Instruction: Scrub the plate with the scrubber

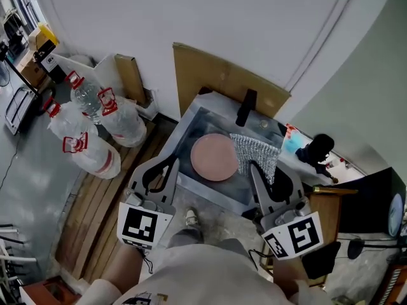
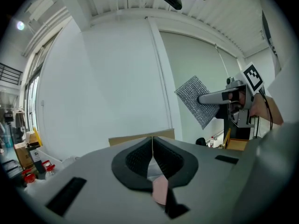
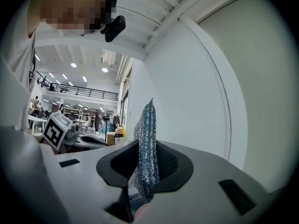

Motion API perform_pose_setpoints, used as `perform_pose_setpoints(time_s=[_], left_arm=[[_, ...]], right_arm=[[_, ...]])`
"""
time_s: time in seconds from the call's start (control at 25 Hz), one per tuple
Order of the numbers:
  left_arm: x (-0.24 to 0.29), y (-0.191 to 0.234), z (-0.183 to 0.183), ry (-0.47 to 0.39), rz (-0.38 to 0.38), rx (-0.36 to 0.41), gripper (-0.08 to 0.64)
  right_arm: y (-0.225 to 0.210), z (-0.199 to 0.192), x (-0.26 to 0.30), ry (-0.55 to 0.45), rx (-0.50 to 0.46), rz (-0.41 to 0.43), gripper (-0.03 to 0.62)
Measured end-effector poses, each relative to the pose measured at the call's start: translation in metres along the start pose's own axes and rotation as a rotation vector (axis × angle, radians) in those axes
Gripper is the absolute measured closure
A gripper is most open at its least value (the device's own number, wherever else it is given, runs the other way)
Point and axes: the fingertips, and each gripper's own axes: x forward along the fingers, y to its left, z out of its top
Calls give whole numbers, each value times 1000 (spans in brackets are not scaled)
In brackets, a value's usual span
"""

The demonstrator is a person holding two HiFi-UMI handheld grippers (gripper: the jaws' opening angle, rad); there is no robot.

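A round pink plate (image 1: 215, 157) lies flat in the steel sink (image 1: 188, 131). My right gripper (image 1: 253, 168) is shut on a silver mesh scrubber (image 1: 257, 150), which hangs over the plate's right edge. In the right gripper view the scrubber (image 3: 145, 146) stands upright, pinched between the jaws of that gripper (image 3: 145, 164). My left gripper (image 1: 172, 162) hovers at the sink's front left, shut with nothing in it. In the left gripper view its jaws (image 2: 152, 143) meet, and a sliver of the plate (image 2: 160, 190) shows below them. The scrubber (image 2: 195, 98) is at upper right there.
A black faucet (image 1: 245, 107) rises at the back of the sink, with a cardboard sheet (image 1: 219, 75) behind it. Several large water bottles (image 1: 95, 129) stand on a wooden pallet to the left. A dark object (image 1: 316, 149) sits on the counter to the right.
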Motion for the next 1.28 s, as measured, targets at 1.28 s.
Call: perform_pose_setpoints(time_s=[1.28], left_arm=[[133,14,-136,334,-44,-149,535]], right_arm=[[-56,-101,94,187,125,92,488]])
